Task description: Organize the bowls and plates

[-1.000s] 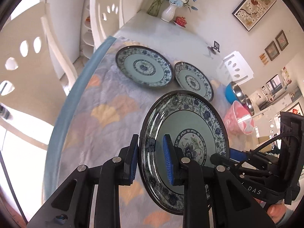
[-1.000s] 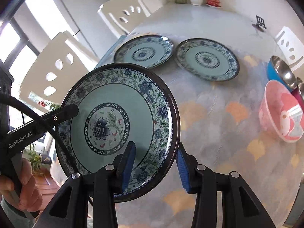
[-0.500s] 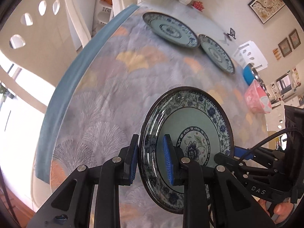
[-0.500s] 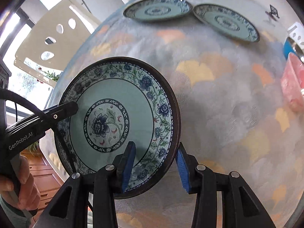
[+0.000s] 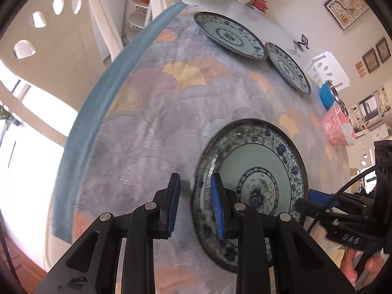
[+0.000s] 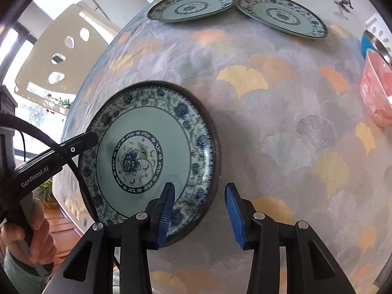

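Spreading since a second ago, both pairs of jaws stand released: the left gripper (image 5: 194, 203) and the right gripper (image 6: 199, 214) no longer clamp the floral plate (image 6: 147, 156), now lying on the surface (image 6: 281, 127). Two matching plates (image 6: 191, 7) sit at twelve o'clock, the pink bowl (image 6: 377, 93) at two.

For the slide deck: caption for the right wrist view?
Right gripper straddles the rim of a floral plate on the patterned tablecloth; two plates and a pink bowl lie beyond.
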`<state>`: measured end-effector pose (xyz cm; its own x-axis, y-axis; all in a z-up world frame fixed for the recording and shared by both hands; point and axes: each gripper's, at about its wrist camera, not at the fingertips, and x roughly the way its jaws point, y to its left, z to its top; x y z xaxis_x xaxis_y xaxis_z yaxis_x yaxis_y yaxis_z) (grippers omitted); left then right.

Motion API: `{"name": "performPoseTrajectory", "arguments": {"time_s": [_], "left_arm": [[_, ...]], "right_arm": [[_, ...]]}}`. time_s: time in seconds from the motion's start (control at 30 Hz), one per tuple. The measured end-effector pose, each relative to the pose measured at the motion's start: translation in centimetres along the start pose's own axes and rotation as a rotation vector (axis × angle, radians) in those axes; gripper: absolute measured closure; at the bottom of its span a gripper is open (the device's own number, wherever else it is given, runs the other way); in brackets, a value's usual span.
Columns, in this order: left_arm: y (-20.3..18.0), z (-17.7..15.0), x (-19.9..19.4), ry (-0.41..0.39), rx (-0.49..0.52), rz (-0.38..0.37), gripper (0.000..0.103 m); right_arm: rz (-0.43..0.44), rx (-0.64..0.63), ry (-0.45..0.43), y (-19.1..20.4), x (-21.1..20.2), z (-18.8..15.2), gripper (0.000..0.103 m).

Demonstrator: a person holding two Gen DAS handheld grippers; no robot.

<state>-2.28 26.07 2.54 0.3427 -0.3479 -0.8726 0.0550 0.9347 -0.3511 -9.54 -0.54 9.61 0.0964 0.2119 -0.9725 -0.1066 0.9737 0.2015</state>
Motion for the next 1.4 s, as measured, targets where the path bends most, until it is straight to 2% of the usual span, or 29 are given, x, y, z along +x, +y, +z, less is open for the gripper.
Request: {"name": "performPoseTrajectory", "arguments": {"time_s": [0.1,0.23,0.5,0.53,0.57,0.6,0.63,0.7,0.87,1.0,1.17,1.27,1.33,1.4], "left_arm": [[0.8,0.6,-1.4,-0.024,-0.025,-0.018,0.080],[0.7,2.4,-3.8,-0.089,-0.019,-0.029,0.080],[-2.8,8.1,-8.0,-0.238,0.073,-0.131,0.080],[-3.4,9.0,-8.2,-0.250,0.084,-0.137,0.076],[-3.8,9.7,-8.4,-0.259,0.091,-0.135,0.068],[-4.2,10.9,-8.5,-0.274,0.089,-0.131,0.054],[-4.5,11.7,-8.5,-0.288,0.089,-0.139,0.045],[-4.9,13.7,-8.3,-0.303,0.101,-0.163,0.044],[-5.1,19.9,-6.0,-0.274,0.117,-0.185,0.044],[-4.9,24.5,-2.4,-0.231,0.144,-0.177,0.045],[-4.4,28.1,3.7,-0.129,0.189,-0.128,0.047],[-4.1,29.4,7.0,-0.071,0.214,-0.130,0.051],[-4.0,30.1,8.5,-0.044,0.227,-0.126,0.058],[-4.0,30.6,9.8,-0.021,0.243,-0.123,0.060]], "right_arm": [[0.040,0.036,-0.028,-1.0,-1.7,0.3,0.062],[0.042,0.034,-0.089,-1.3,-4.0,1.5,0.062],[0.049,0.008,-0.236,-0.6,-8.6,6.8,0.062],[0.049,0.014,-0.259,-0.6,-9.2,7.6,0.062],[0.050,0.022,-0.278,-0.7,-9.5,8.4,0.061],[0.052,0.034,-0.291,-0.8,-9.8,9.3,0.058],[0.059,0.051,-0.300,-1.1,-10.0,10.3,0.051],[0.084,0.082,-0.310,-1.6,-10.4,11.7,0.051],[0.132,0.144,-0.291,-2.6,-9.0,15.4,0.050],[0.159,0.192,-0.259,-3.6,-7.0,17.4,0.050],[0.161,0.228,-0.182,-4.8,-3.0,19.8,0.050],[0.171,0.252,-0.131,-5.4,-0.4,20.9,0.050],[0.178,0.263,-0.107,-5.6,1.1,21.5,0.050],[0.188,0.259,-0.094,-5.7,2.0,22.0,0.050]]}}
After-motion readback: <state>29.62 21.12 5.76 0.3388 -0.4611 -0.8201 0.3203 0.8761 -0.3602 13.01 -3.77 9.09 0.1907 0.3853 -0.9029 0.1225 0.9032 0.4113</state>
